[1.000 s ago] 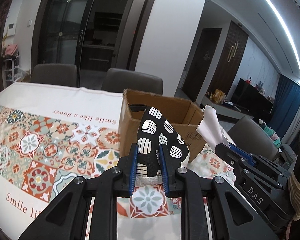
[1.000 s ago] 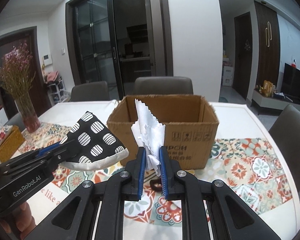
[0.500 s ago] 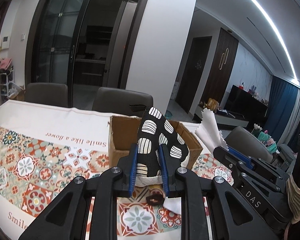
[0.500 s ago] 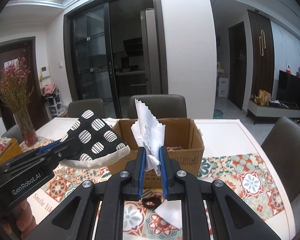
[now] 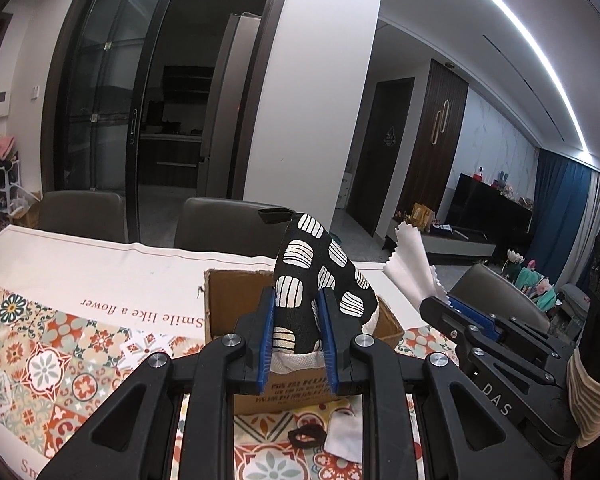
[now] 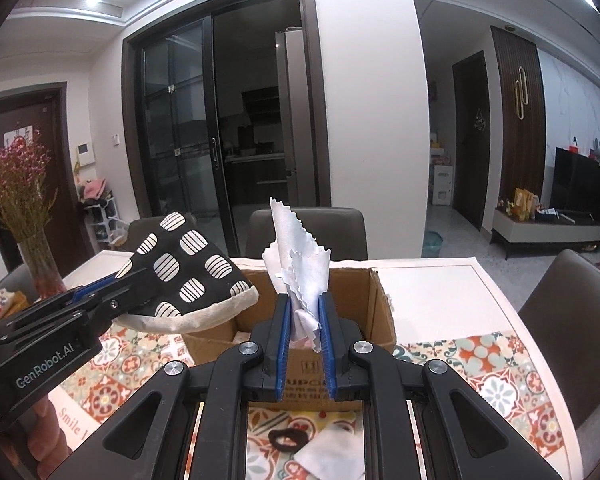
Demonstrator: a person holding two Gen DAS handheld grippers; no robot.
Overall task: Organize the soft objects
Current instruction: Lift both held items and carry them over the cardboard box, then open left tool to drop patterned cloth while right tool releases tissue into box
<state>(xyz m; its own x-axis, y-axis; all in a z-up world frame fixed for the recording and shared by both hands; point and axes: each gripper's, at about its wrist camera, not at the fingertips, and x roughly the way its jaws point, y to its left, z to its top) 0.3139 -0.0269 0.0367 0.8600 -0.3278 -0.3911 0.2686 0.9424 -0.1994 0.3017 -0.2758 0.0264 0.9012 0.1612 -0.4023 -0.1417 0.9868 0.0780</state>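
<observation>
Nearest the cameras, on the patterned tabletop, lie a black hair tie and a flat white cloth, both loose and just in front of a cardboard box; they appear to be waiting their turn. Above them, the left hand-held gripper pinches a black oven mitt with white striped spots, its blue pads pressed into the padded fabric, so the mitt stands upright and clear of the cloth below. Beside it, the right hand-held gripper is nearly pressed together on a crumpled white cloth with zigzag edges, which sticks up between its pads. Both loads hang near the box's front rim, apparently to be dropped into the open top. Behind the box stand grey dining chairs.
</observation>
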